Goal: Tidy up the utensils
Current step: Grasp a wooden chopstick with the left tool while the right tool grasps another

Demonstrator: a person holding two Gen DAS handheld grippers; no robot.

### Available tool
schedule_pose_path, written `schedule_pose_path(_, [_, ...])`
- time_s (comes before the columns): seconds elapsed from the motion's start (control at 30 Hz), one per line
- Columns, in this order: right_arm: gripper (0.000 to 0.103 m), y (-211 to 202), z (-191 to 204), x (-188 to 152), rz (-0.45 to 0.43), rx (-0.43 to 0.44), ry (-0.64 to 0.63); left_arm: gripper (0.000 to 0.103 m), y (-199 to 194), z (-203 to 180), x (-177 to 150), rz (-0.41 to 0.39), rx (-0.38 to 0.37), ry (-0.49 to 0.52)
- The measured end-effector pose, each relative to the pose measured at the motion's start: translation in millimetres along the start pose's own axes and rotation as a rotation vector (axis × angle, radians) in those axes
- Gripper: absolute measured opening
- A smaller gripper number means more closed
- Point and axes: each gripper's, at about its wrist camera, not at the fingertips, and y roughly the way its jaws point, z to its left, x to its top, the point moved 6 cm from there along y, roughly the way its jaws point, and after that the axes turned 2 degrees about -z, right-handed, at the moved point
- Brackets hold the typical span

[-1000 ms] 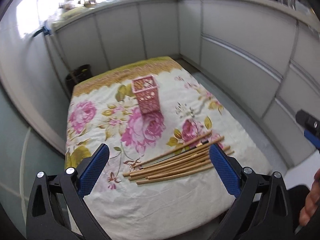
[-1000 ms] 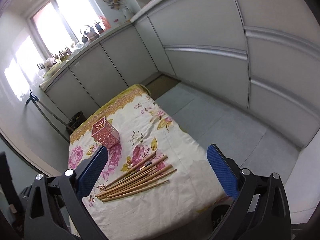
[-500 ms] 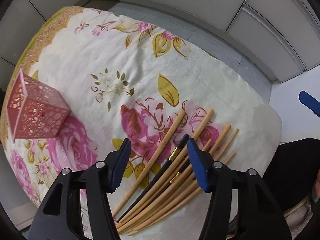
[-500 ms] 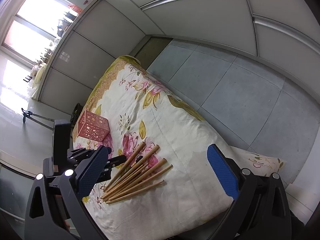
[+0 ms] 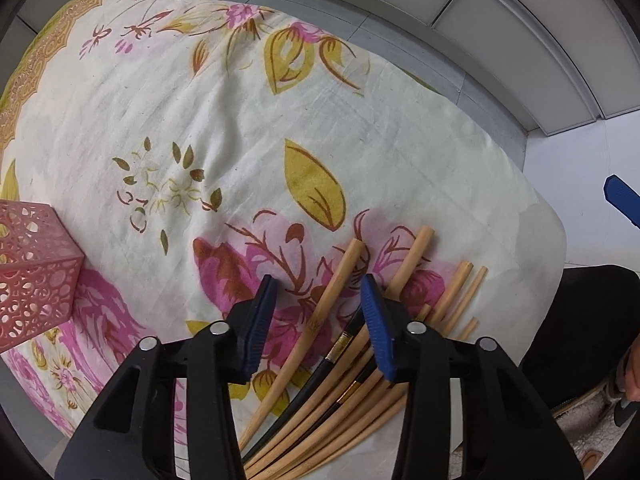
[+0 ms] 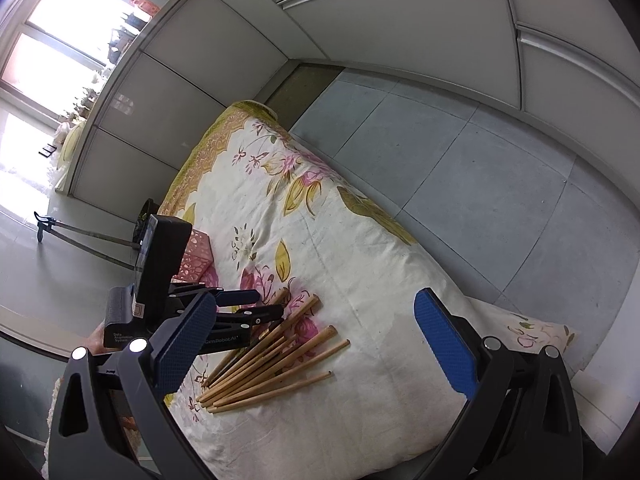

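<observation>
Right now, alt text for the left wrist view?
The left gripper, jaws open, hangs low over a pile of wooden chopsticks on a floral cloth, with one light chopstick running between its blue pads. A pink perforated holder stands at the left edge.

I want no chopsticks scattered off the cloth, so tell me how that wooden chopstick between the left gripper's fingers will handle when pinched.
The chopstick looks thin, rigid and light, so it should lift without bending. Its round shaft may roll or twist between the left gripper pads. It lies against the pile, so neighbours could shift.
</observation>
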Motion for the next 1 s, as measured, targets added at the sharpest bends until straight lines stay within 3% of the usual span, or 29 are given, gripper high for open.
schedule_pose_path(0.1, [0.096, 4, 2, -1, 0.008, -0.004, -0.002, 0.012, -2, 17, -4, -0.012, 0.008, -0.038])
schedule_pose_path(0.2, [0.096, 10, 5, -5, 0.033, -0.004, -0.004, 0.014, -7, 25, -14, -0.054, -0.033, -0.07])
schedule_pose_path(0.3, [0.096, 18, 5, -8, 0.061, -0.007, 0.012, 0.013, -7, 24, -23, -0.102, 0.039, -0.047])
schedule_pose_path(0.47, [0.096, 39, 11, -19, 0.149, -0.007, 0.022, 0.008, -15, 42, -50, -0.211, 0.102, -0.169])
schedule_pose_path(0.6, [0.096, 60, 23, -27, 0.238, 0.005, 0.061, 0.007, -65, 63, -83, -0.4, 0.072, -0.29])
schedule_pose_path(0.7, [0.083, 76, 40, -27, 0.306, 0.037, 0.107, 0.007, -121, 71, -116, -0.562, 0.063, -0.339])
schedule_pose_path(0.9, [0.049, 87, 49, -53, 0.452, -0.029, 0.108, 0.007, -228, 46, -172, -0.863, 0.06, -0.4])
schedule_pose_path(1.0, [0.043, 85, 32, -80, 0.518, -0.092, 0.213, 0.007, -259, 47, -182, -0.972, 0.06, -0.399])
